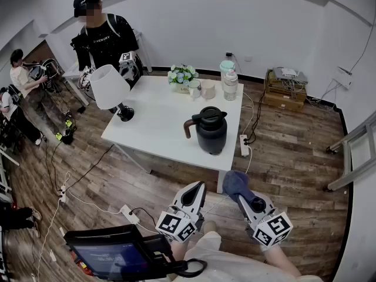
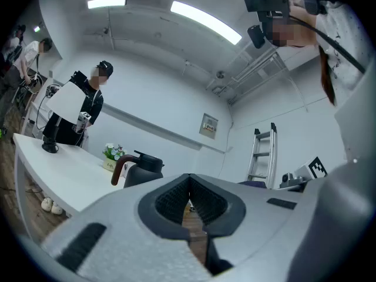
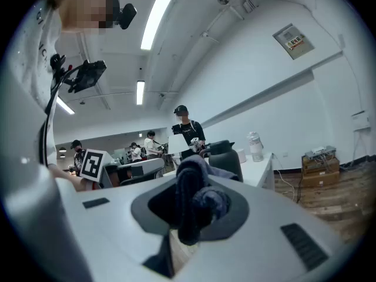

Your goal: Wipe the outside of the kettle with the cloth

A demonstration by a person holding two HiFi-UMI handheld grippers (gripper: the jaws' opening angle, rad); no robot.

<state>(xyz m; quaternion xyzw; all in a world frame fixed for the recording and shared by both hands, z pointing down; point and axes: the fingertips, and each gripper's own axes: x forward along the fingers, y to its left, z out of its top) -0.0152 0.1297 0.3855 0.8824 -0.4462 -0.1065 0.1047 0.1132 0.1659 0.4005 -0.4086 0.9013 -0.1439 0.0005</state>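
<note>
While the kettle [image 1: 210,131] stands near the front edge of the white table [image 1: 154,117], your right gripper [image 1: 242,197] grips the blue cloth [image 1: 235,182] short of the table; your left gripper [image 1: 198,188] is clenched, empty.

One matte black kettle [image 1: 210,131], one dark blue cloth [image 1: 235,183], one white-shaded lamp [image 1: 110,87], one flower pot [image 1: 183,79], one white surface [image 1: 157,117], two grey tools: left tool [image 1: 200,187], right tool [image 1: 241,197].

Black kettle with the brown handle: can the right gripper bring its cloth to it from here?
Probably yes. The black kettle stands near the front edge of the white table, facing the right gripper, whose tongs grip the blue cloth; nothing stands between them.
</note>
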